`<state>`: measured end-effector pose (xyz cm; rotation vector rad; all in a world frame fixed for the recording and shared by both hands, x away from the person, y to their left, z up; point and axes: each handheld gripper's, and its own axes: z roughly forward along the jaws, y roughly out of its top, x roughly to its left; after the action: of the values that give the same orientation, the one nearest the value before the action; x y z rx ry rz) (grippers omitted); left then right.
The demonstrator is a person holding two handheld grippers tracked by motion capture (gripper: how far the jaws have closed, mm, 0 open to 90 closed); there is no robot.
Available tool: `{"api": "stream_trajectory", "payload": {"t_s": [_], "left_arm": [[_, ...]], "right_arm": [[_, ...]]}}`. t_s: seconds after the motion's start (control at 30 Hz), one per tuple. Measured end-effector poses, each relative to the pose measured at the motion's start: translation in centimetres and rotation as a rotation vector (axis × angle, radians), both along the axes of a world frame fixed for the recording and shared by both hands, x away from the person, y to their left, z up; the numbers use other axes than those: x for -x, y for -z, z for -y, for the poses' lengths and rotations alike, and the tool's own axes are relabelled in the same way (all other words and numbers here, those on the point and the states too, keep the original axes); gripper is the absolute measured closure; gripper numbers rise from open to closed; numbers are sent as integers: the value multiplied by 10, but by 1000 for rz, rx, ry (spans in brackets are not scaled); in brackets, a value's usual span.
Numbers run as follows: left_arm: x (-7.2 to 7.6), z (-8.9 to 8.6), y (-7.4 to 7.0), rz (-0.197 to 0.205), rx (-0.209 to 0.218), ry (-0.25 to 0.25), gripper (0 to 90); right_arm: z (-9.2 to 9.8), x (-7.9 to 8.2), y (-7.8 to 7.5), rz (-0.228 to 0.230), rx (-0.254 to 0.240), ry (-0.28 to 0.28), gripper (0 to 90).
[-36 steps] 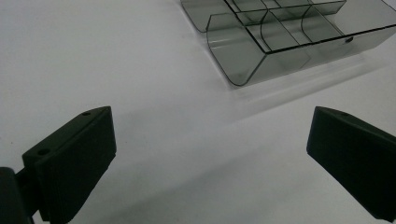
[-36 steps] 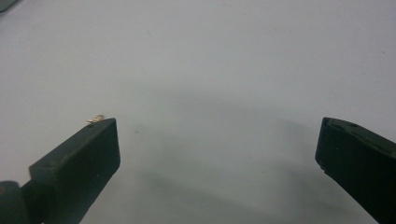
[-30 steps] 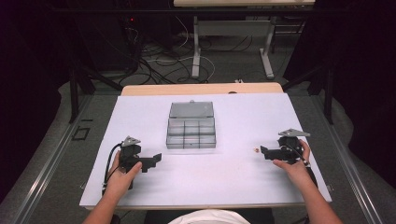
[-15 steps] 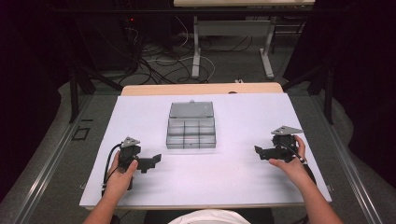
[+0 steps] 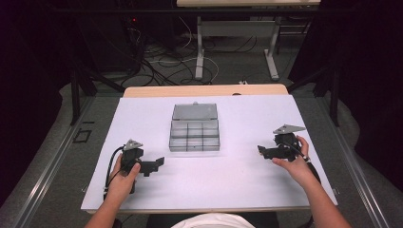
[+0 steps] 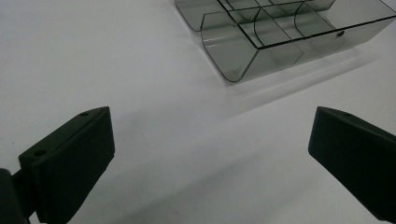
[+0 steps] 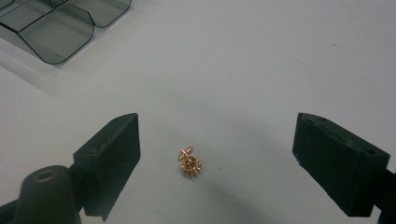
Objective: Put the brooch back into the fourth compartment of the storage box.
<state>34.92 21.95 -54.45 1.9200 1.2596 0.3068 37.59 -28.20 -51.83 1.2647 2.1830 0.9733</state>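
Charm between closing right jaws, organizer waiting mid-table

Right gripper (image 5: 260,152): near the right edge of the white table (image 5: 237,190), held low, jaws pointing toward the table's middle. Against the high view of a second back, this hand has shifted inward, toward the centre, and the small gold speck that lay bare just left of its jaws is now under them. Right gripper view: a small gold sun-shaped charm (image 7: 189,164) with a tiny loop on top lies flat on the table between the two black jaws, closer to the left one, touching neither. The jaws have just been closing in from full width, yet a clear gap remains on both sides, so nothing is gripped yet.

Reading: the pick-up has begun. Likely destination is the clear compartment organizer (image 5: 195,135), lid folded back, at the table's middle toward the far edge, well apart from the charm. Its compartments look empty from here.

Left gripper (image 5: 159,163): near the front-left part of the table, unmoved across the three high views. Left gripper view shows its jaws spread wide with only bare table between, aimed at a near corner of the organizer.

Writing: no brand, label or lettering legible on organizer, grippers or table.
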Motion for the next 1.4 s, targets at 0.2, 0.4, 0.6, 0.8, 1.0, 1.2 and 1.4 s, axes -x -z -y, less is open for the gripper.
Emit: {"api": "stream_trajectory", "payload": {"t_s": [0.2,0.4,0.6,0.8,1.0,1.2,1.4], "left_arm": [[0,0,0,1,2,-3,5],[0,1,0,2,-2,3,5],[0,0,0,3,-2,5,5],[0,1,0,2,-4,8,5],[0,1,0,4,-3,9,5],[0,1,0,3,-4,8,5],[0,1,0,1,-4,10,5]], "right_arm": [[-3,-5,-3,-15,14,-21,149],[-7,-11,-4,-52,15,-44,158],[-10,-16,-3,-99,19,-50,161],[-13,-22,-3,-116,30,-51,161],[-14,-27,0,-140,43,-41,160],[-13,-31,1,-190,23,-23,205],[-12,-35,2,-202,34,-20,238]]}}
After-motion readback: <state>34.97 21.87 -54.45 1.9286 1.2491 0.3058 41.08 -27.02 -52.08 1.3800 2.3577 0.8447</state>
